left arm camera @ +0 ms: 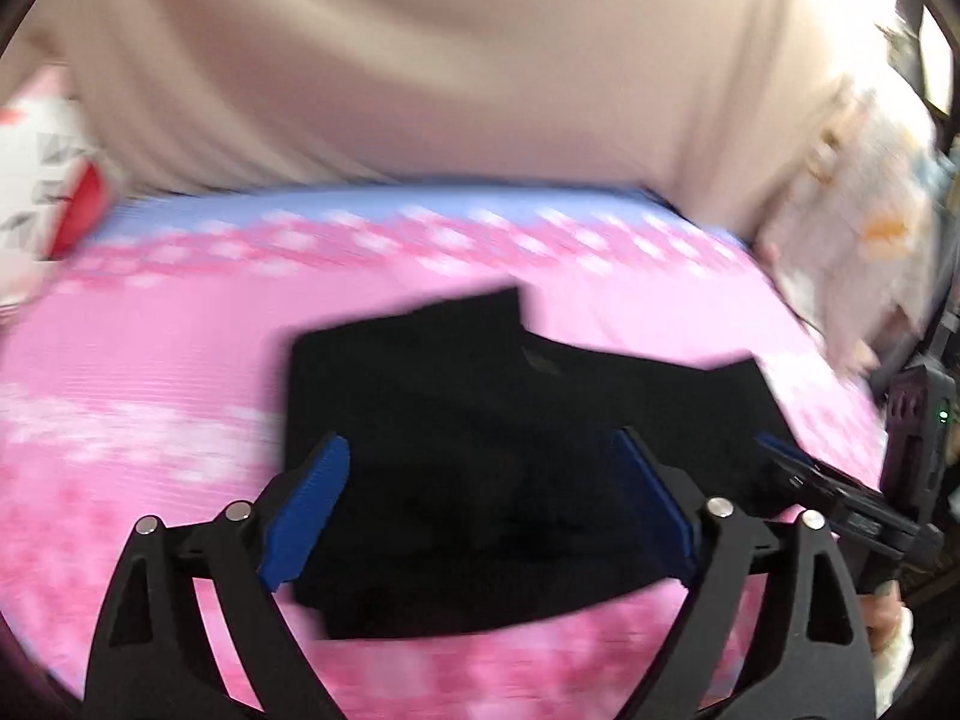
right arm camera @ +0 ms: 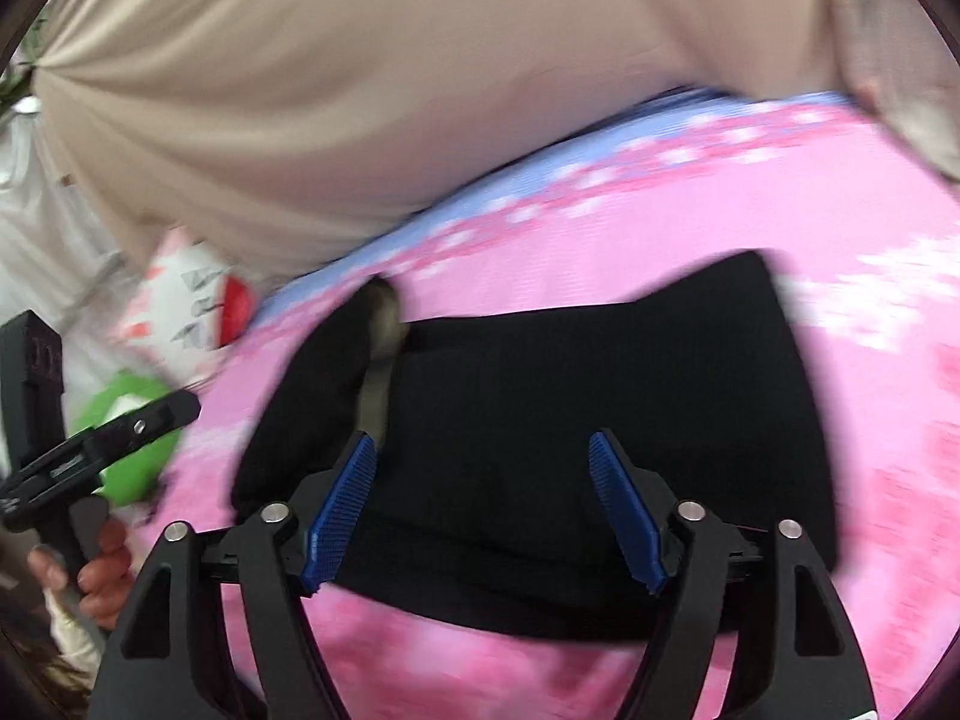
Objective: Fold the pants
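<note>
Blue ribbed pads (left arm camera: 312, 510) of my left gripper (left arm camera: 480, 504) sat closest to the lens, spread wide with nothing pinched between them. Past them lay the black pants (left arm camera: 480, 420), already folded into a compact, roughly rectangular bundle on the pink blossom-print mat (left arm camera: 150, 360). From the left wrist view the bundle lay straight ahead and below the jaws, its long axis running left to right across my line of approach, with two uneven corners sticking up along the far edge. Further right in that view I could see the tip of my right gripper (left arm camera: 840, 486) at the bundle's right end.

From the right wrist view, the other rig (right arm camera: 102, 450) stood off at the left edge, held in a hand (right arm camera: 99, 570), clear of the fabric. My right gripper (right arm camera: 483, 510) was likewise released, its pads apart over the near half of the pants (right arm camera: 600, 390), gripping nothing. A paler strip showed in a gap near the bundle's left end; I could not tell what it was.

I judged both hands about equally near, one toward each end, so any next fold would turn on that crosswise axis.
</note>
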Available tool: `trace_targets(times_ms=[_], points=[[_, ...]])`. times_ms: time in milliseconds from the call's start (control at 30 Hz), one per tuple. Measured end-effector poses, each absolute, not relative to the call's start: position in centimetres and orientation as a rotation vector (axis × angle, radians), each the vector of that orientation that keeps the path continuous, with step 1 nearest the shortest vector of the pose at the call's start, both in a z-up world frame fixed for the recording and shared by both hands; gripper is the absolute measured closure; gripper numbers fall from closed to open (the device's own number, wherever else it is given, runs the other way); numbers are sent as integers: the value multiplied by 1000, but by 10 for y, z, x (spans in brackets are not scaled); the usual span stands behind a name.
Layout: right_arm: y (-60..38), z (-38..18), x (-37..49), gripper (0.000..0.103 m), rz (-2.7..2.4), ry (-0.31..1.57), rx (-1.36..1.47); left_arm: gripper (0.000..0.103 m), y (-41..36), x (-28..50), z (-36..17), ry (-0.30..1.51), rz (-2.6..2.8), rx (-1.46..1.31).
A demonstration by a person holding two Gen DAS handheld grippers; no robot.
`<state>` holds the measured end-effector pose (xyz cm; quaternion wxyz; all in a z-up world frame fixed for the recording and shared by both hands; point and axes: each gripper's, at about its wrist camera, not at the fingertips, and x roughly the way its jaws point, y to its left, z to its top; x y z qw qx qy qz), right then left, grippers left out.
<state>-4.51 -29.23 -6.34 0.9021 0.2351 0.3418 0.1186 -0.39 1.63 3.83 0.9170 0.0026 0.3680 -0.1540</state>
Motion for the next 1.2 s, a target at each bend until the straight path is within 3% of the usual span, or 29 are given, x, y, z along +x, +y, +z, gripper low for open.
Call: trace_targets(times_ms=[300,333,367,400,667,867,933,1167,1200], points=[[-197,-94,35,28,444,873,542,15,116,1,14,824,-129,-114],[-192,-94,37,34,437,867,534,15,118,1,9,826,-123,-117],[-184,-94,37,54,422,860,506,15,126,-1,7,828,-121,-122],[-176,-90,36,83,403,851,466,15,132,-1,5,831,-119,-131],[-137,-19,31,87,554,729,394,15,135,0,5,822,-127,-173],[-229,55,-32,88,474,483,396,15,100,-9,26,791,-210,-142],[-268,45,-57,88,380,482,399,15,82,-10,24,802,-244,-118],[-382,-104,-91,85,-17,771,544,15,6,1,-1,892,-374,-58],[-385,-109,-94,84,12,742,589,15,-1,2,-2,901,-387,-55]])
